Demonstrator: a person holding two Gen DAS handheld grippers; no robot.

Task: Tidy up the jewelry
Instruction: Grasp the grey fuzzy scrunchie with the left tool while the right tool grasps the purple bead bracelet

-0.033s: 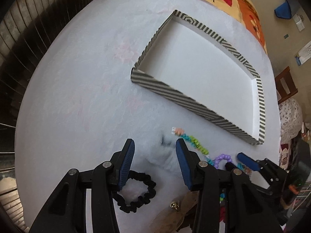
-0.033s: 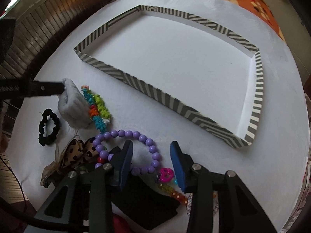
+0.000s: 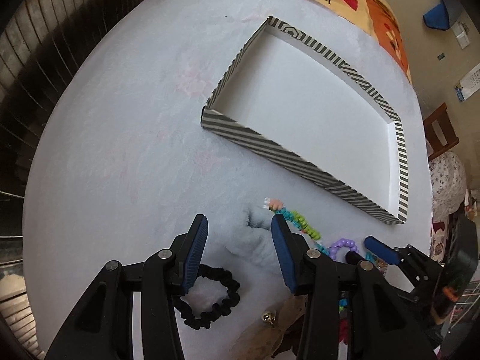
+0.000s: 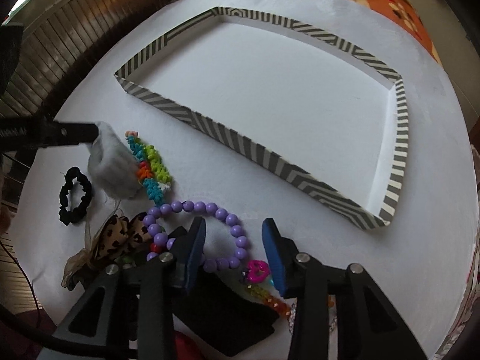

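White table (image 3: 120, 150) — striped tray (image 3: 264, 144) inboard

Soft daylight fills the room; the white tablecloth (image 4: 390, 255) nearly washes out, shadows stay faint, and fisheye edges bend and darken.

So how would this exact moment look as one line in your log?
left hand-held gripper: open, around white fluffy piece | right hand-held gripper: open, over purple bead bracelet | striped tray: empty
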